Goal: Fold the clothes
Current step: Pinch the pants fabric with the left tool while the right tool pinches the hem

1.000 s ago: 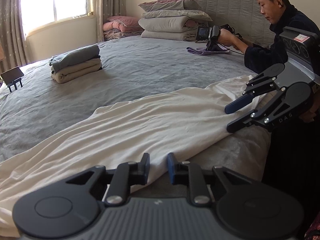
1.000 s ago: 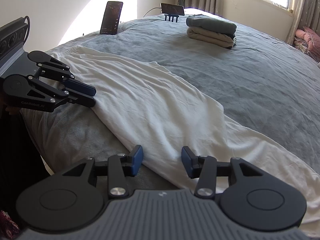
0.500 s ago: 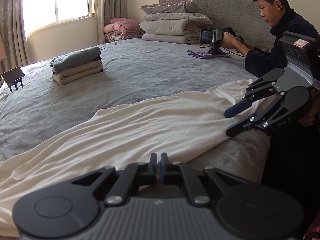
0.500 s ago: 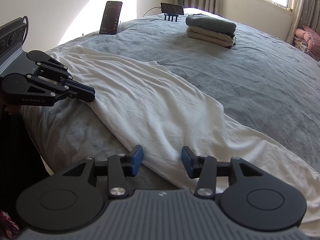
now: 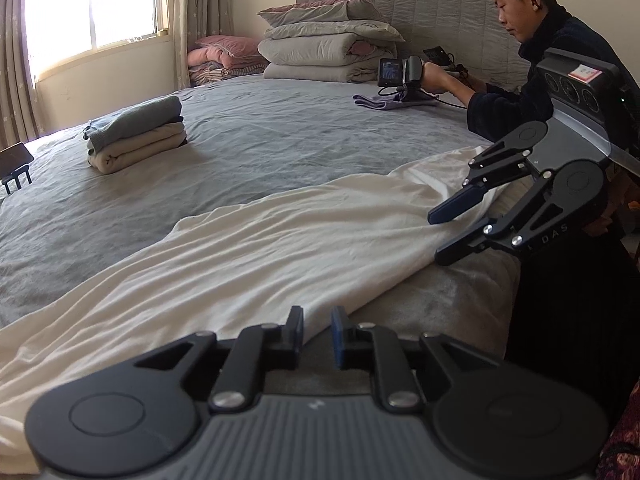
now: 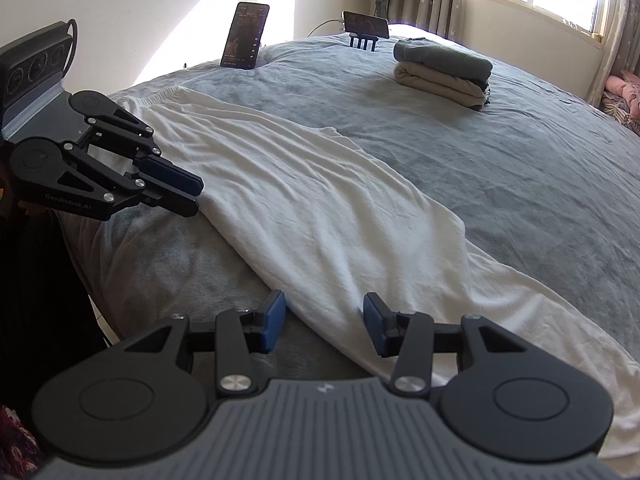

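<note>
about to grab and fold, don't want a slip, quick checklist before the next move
1. left gripper open: ok
2. right gripper open: ok
3. cloth edge between each gripper's fingers: ok
4. cloth smooth: not ok, wrinkled
5. folded stack clear of cloth: ok
6. cloth ends free: cannot tell, cut off by the frame

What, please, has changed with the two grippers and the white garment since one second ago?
The left gripper closed at the long white cotton garment's near edge half a second ago, then reopened; it is not gripping now. The right gripper stayed open, straddling the same edge. The garment lies as before.
</note>
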`<state>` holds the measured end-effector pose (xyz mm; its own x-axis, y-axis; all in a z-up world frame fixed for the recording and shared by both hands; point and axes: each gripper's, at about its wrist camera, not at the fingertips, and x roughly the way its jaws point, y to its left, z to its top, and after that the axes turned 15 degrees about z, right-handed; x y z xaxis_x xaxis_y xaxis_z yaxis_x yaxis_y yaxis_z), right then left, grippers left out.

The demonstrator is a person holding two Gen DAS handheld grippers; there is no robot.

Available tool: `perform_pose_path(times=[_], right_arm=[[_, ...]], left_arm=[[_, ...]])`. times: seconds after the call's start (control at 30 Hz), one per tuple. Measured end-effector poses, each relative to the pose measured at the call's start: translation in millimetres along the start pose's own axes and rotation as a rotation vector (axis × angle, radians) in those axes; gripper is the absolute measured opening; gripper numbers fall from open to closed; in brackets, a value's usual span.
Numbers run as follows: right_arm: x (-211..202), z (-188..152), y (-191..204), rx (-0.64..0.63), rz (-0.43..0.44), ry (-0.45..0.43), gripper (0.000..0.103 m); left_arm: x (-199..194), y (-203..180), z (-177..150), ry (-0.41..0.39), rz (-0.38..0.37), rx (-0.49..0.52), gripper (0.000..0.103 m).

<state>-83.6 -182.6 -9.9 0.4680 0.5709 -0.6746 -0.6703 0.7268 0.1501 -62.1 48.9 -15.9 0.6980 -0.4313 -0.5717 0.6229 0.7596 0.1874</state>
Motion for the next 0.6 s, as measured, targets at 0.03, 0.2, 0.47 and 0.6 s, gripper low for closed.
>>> perform_pose_path(times=[0.03,0.2,0.47,0.6], right_arm=[[0,0,2,-0.010,0.007,-0.002,0.047],[5,3,14,-0.095,0.040,0.000,0.034],[12,12,18,-0.147,0.065,-0.008,0.000],[7,16,15,-0.137,0.055,-0.035,0.000]], left_arm=[[-1,-1,0,-0.004,-0.004,0.008,0.030],[2,-7,0,0.000,0.007,0.045,0.041],[4,6,1,0.016,0.047,-0.013,0.001],[4,11,4,0.007,0.036,-0.047,0.001]])
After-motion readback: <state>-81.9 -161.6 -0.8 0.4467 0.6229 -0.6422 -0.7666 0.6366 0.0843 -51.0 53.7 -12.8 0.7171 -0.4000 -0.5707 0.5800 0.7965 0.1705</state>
